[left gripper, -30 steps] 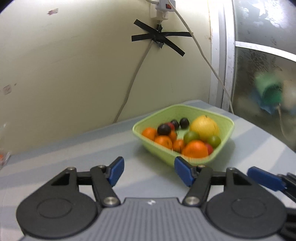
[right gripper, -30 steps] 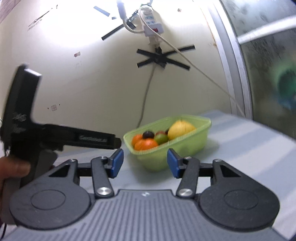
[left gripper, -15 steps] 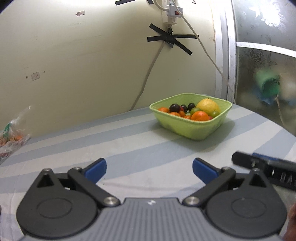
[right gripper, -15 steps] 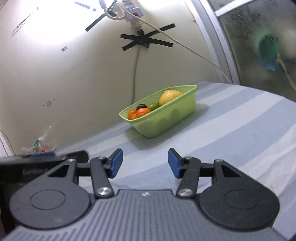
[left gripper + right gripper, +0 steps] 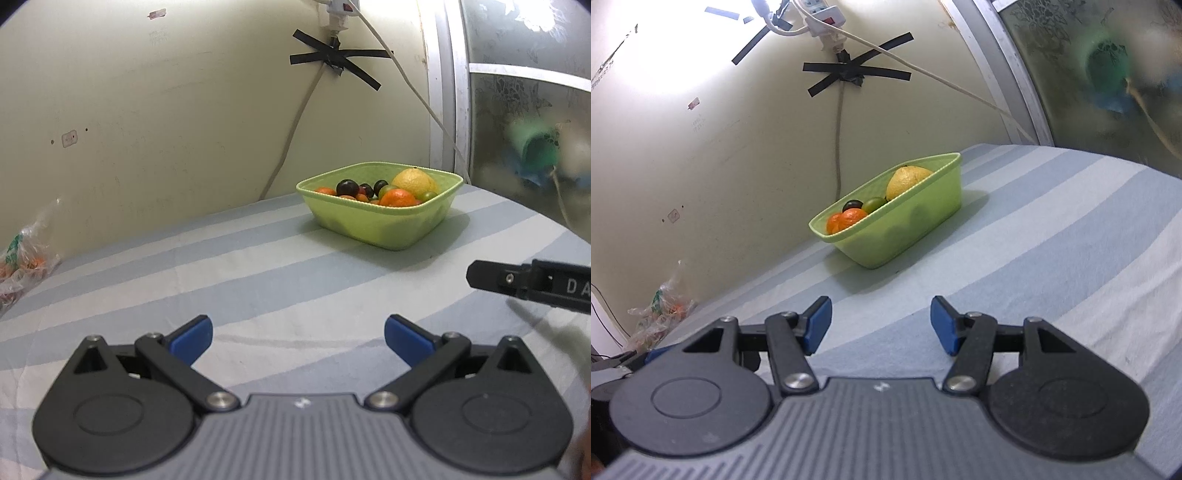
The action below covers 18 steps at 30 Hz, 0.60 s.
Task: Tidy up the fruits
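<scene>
Change: pulled back from the green basket (image 5: pixel 380 225), both tools now well apart from it where a second ago the left one hung just short of its rim; left jaws spread wider than before.
Left tool (image 5: pixel 297 341): held low over the striped cloth (image 5: pixel 258 280), blue pads wide apart, nothing between them.
Right tool (image 5: pixel 881 325): likewise parted, though less widely, and empty; seen from the left wrist view only as a black arm entering at the right edge.
Fruit: gathered in the green basket near the far wall, a large yellow citrus (image 5: pixel 413 182) at the back, oranges (image 5: pixel 397 197) in front, dark plums (image 5: pixel 347 187) and small green fruit among them.
Surface: striped blue and white cloth, whether over a bench or a bed not clear; no loose fruit visible on it.
Elsewhere: crumpled plastic bag (image 5: pixel 22 266) at the far left against the wall, with something orange inside, contents otherwise unclear.
Backdrop: cable (image 5: pixel 295 133) running down the wall under a cross of black tape (image 5: pixel 336 64).
Meaning for the task: judged close to finished, or between rounds, with every visible fruit in the basket and both tools withdrawn and unloaded.
Open question: whether the bag at left holds more fruit to fetch.
</scene>
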### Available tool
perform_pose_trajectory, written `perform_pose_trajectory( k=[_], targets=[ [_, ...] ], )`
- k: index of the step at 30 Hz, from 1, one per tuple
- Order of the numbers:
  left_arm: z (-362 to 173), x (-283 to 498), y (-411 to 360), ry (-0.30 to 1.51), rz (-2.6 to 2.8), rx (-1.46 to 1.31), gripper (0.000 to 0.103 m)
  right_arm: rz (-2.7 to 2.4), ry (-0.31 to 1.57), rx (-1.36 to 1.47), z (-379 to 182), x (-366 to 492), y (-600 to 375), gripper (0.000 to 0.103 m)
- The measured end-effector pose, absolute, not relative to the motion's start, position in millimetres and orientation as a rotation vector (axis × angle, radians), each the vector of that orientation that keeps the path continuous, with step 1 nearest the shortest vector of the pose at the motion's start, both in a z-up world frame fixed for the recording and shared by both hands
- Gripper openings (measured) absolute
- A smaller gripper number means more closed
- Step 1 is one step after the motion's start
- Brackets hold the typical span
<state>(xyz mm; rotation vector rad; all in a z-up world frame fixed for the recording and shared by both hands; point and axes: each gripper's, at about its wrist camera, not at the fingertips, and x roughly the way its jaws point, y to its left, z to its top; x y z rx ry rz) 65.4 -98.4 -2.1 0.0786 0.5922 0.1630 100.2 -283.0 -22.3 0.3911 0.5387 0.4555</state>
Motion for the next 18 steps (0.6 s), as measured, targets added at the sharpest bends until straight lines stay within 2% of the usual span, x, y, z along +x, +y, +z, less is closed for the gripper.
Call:
perform_pose_trajectory(
  k=[18],
  targets=[
    [-15.9, 93.5, -104.0, 0.588, 0.094, 0.072, 0.103, 0.441, 0.526, 0.395, -22.2, 103.2, -283.7, 0.063]
  ],
)
